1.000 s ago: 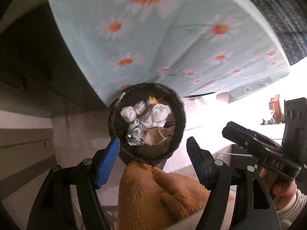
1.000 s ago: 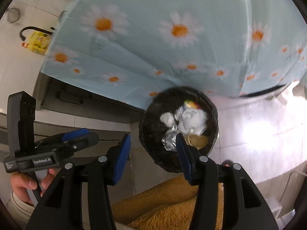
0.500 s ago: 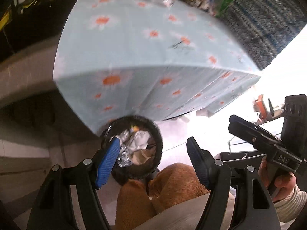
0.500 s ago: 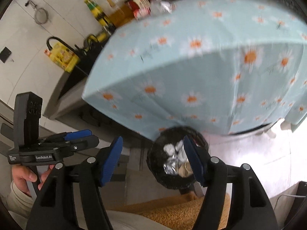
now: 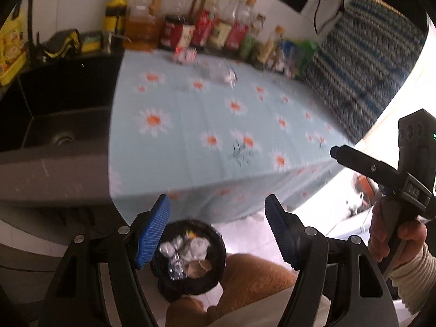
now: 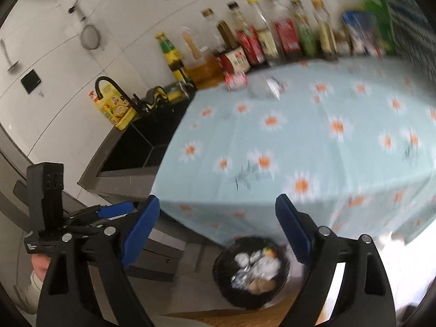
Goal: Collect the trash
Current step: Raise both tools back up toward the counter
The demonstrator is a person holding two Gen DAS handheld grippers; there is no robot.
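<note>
Both grippers (jaws apart, empty) above trash bin (image 5: 188, 256).

Both grippers (image 5: 218, 230) (image 6: 218, 230) — black plastic frames, silver screws, ribbed blue pads (image 5: 152, 234) — cream ribbed sleeve (image 5: 411, 278), tan fleecy trousers (image 5: 259, 278).

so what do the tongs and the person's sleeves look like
Both tongs, left and right, are black plastic clamp frames with silver rivets and ribbed blue pads. Each has a black pistol handle with a boxy black block on top; the right one's shows a small green light. The sleeve is cream ribbed knit.
</note>
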